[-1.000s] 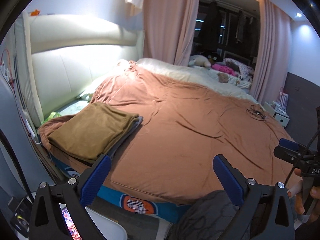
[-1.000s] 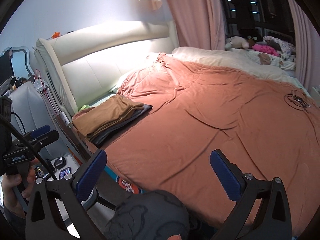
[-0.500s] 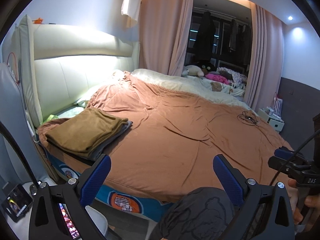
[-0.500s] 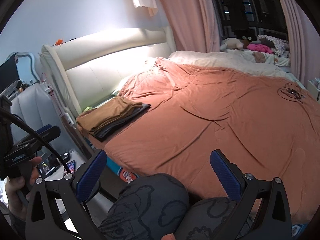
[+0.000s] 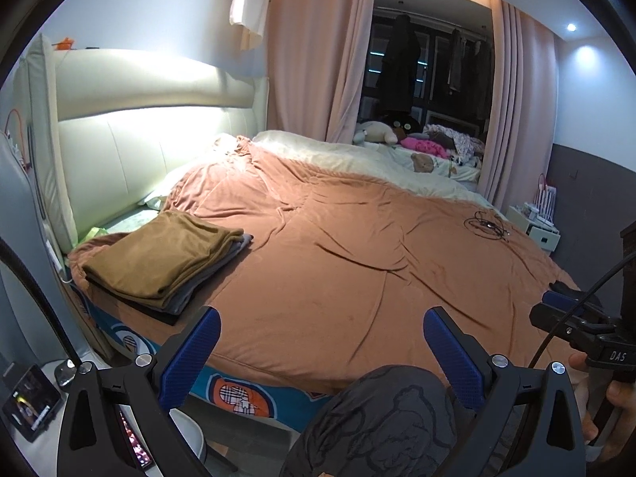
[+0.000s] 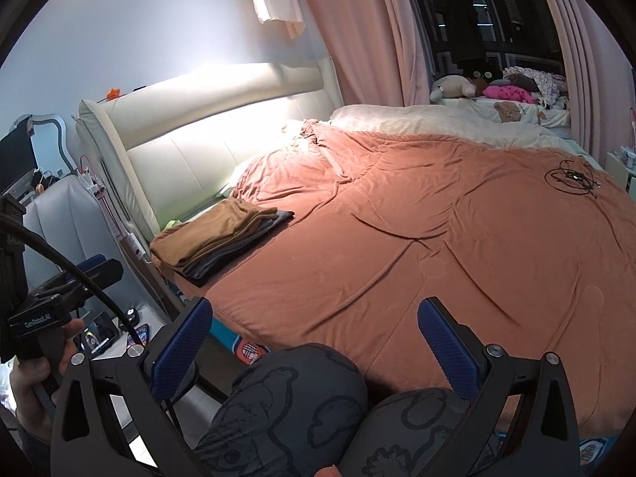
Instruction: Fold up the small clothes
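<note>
Left wrist view: the left gripper (image 5: 321,342) fills the bottom of the frame, its blue-padded jaws spread wide with nothing between them. Behind it, a bed (image 5: 357,278) under a rust-orange cover takes up the middle. A stack of folded clothes (image 5: 163,258), brown piece on top and grey and dark ones beneath, lies at centre left, on the bed's near corner by the cream headboard (image 5: 139,135). A tangled black cable (image 5: 487,226) rests on the cover at right. Knees (image 5: 381,425) in dark patterned fabric show at bottom centre. The right gripper (image 5: 564,310) pokes in at the right edge, held by a hand (image 5: 612,401); its opening cannot be judged here.

Right wrist view: the right gripper (image 6: 314,334) sits at the bottom, jaws wide apart and empty. The clothes stack (image 6: 220,240) lies left of centre on the bed's (image 6: 437,258) corner. The cable (image 6: 572,177) is at upper right. Two knees (image 6: 294,409) show at bottom centre. The left gripper (image 6: 99,270) appears at the left edge, in a hand (image 6: 35,389).
</note>
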A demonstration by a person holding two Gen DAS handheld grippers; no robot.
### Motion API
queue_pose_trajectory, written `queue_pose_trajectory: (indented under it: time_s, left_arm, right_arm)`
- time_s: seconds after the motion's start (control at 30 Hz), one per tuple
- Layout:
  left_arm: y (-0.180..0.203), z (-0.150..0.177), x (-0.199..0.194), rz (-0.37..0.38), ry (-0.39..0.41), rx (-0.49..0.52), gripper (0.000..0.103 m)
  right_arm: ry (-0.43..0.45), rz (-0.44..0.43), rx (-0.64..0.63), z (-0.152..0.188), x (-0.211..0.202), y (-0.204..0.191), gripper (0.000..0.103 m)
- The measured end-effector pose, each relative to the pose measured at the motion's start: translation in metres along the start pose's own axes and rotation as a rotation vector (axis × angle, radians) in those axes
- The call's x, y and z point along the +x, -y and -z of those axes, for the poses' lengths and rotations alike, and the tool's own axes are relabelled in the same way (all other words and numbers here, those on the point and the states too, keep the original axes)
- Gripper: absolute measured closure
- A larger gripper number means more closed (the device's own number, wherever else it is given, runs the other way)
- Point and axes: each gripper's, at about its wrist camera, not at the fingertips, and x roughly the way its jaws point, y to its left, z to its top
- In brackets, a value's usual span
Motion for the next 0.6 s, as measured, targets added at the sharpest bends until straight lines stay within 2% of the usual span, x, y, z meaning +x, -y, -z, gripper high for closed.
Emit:
queue_pose_trajectory:
  time_s: [0.6]
  left_arm:
    - [0.0041,0.0024,-0.0072,-0.028,0.018,0.006,0.001]
  right_arm:
    - [0.003,0.020,0.003,0.0025,-0.0001,0.0011,0.000]
